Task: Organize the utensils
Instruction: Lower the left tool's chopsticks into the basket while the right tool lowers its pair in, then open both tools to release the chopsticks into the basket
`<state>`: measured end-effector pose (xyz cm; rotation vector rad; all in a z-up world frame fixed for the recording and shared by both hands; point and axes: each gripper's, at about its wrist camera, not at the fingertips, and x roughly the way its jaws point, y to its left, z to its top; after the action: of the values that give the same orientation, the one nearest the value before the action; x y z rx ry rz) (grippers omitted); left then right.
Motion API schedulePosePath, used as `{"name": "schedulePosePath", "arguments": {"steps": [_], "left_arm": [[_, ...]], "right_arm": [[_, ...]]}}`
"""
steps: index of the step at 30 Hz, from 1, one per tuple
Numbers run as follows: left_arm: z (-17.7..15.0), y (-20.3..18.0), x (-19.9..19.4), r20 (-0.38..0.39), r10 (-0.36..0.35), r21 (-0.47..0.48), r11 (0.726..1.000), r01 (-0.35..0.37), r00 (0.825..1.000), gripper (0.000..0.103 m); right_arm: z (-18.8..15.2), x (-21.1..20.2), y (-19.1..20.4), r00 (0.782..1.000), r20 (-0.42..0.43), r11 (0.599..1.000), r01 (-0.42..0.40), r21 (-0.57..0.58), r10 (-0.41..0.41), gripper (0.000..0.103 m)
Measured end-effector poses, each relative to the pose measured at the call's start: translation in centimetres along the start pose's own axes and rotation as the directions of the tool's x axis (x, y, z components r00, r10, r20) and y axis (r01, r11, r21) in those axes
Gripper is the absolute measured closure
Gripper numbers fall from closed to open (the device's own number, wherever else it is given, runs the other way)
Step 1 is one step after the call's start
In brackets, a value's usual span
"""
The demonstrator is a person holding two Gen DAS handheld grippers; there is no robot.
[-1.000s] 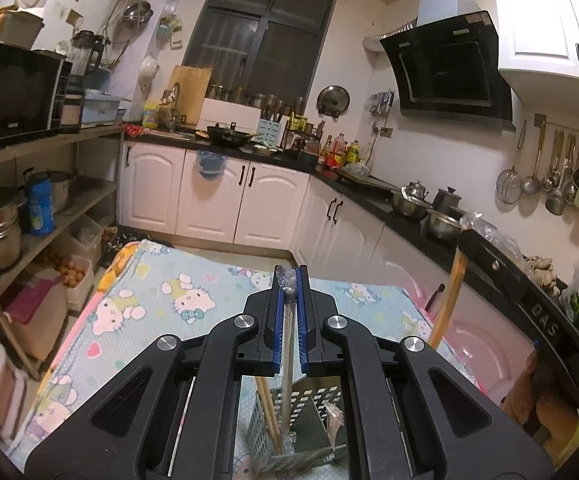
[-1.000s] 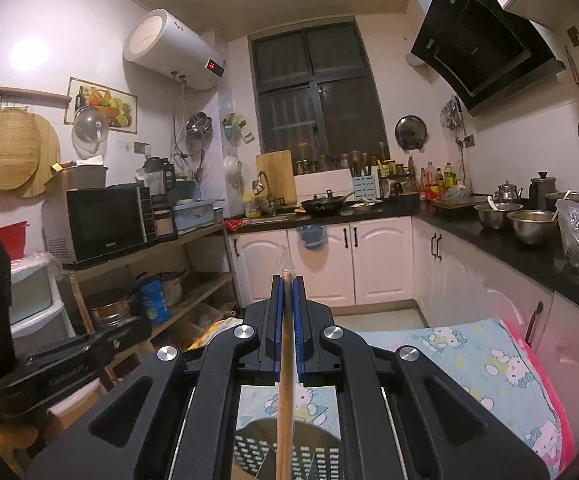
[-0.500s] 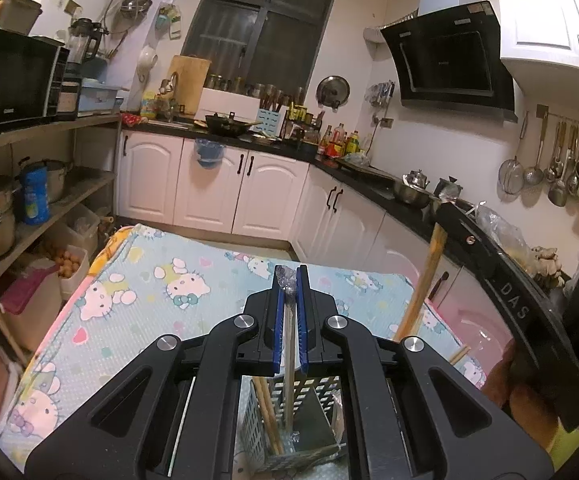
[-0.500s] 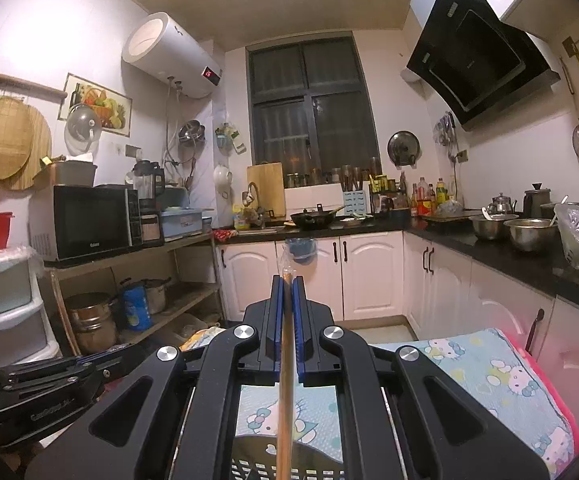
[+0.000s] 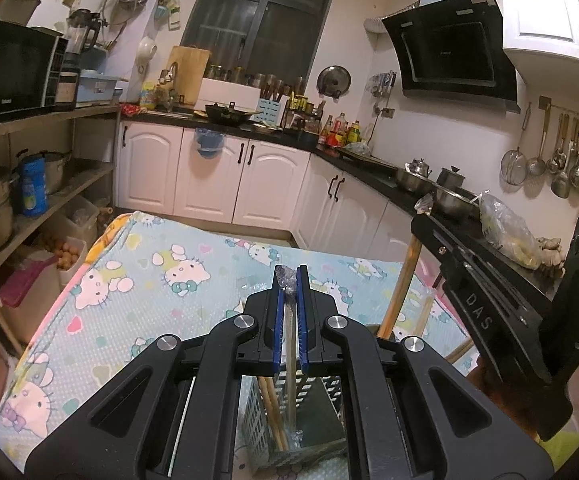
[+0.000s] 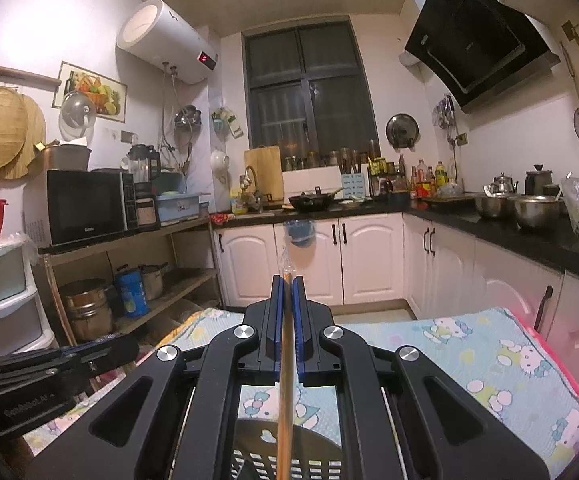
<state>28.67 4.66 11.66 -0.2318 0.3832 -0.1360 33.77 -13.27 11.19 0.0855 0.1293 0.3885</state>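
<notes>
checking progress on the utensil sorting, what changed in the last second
Both hands sank: the left gripper lowered its metal utensil deeper into the slotted holder, and the right gripper lowered its wooden-handled utensil. Both grips stayed shut; nothing was released.

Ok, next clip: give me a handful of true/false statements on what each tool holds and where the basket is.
1. The left tool is shut on a metal utensil. True.
2. The right tool is open and empty. False: it is shut on a wooden handle.
3. The basket sits below the left tool, on the cartoon cloth. True.
4. The basket is empty. False: wooden sticks already stand in it.
5. The metal utensil lies flat on the cloth. False: it hangs upright, its lower end inside the basket.
</notes>
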Motion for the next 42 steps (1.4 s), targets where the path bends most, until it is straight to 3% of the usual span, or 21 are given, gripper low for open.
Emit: {"name": "schedulePosePath", "arguments": {"steps": [22,38,42], "left_arm": [[-1.6,0.4,-0.1,-0.058,0.006,-0.02,1.0,-0.007,0.998,0.101],[-2.2,0.5,-1.7,-0.07,0.016,-0.022,1.0,-0.017,0.997,0.087],[-2.5,0.5,-2.2,-0.079,0.017,-0.023,1.0,-0.019,0.997,0.079]], "right_arm": [[-1.6,-1.3,-1.8,0.994,-0.106,0.999,-0.005,0.032,0.008,0.096],[-1.6,-4.0,-2.6,0.989,-0.149,0.999,-0.013,0.044,0.02,0.08],[-1.9,-4.7,-2.6,0.986,-0.164,0.999,-0.005,0.042,0.012,0.078]]}}
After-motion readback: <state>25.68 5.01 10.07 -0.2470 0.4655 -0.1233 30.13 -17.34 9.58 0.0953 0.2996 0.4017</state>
